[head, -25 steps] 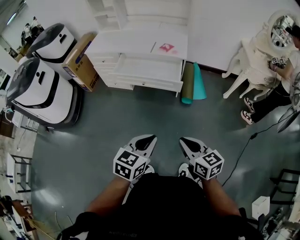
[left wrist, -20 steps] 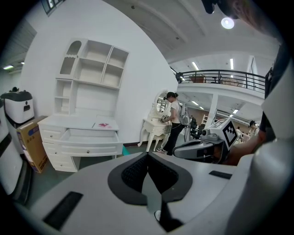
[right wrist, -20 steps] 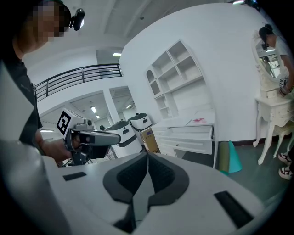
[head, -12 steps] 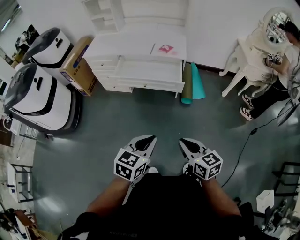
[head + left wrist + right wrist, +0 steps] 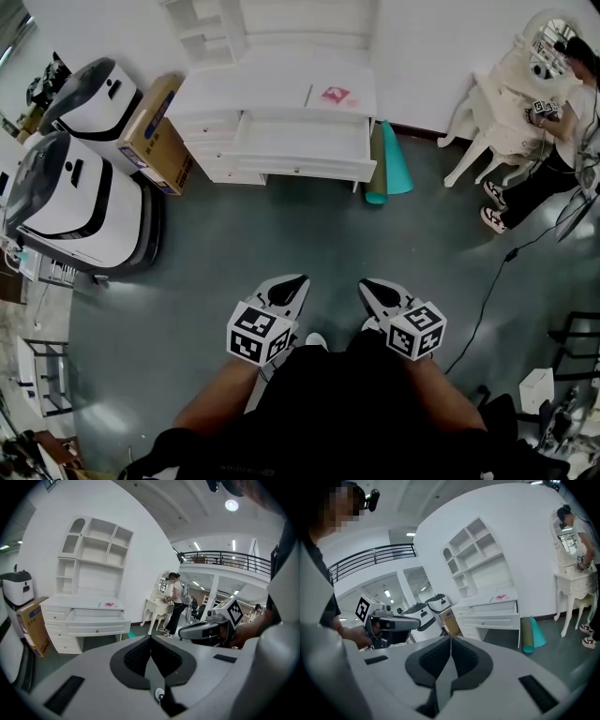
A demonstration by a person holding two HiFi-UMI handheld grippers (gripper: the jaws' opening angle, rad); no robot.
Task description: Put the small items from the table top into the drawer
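A white desk (image 5: 281,94) with shelves stands against the far wall, its wide drawer (image 5: 302,139) pulled open. A small pink item (image 5: 335,95) lies on the desk top beside a thin white sheet; it also shows as the pink item (image 5: 110,604) and the pink item (image 5: 500,596). My left gripper (image 5: 298,279) and right gripper (image 5: 364,284) are held side by side low over the floor, far short of the desk. Both are shut, with nothing between the jaws. Each gripper view shows the other one: the right gripper (image 5: 206,630) and the left gripper (image 5: 389,623).
Two white machines (image 5: 75,192) and a cardboard box (image 5: 155,127) stand left of the desk. Rolled green and teal mats (image 5: 386,164) lie at its right end. A person (image 5: 553,150) stands by a white vanity table (image 5: 511,112) at far right. A cable (image 5: 487,300) crosses the floor.
The desk and its surroundings have shifted slightly in the head view as the person moves. Both grippers keep their pose and stay shut.
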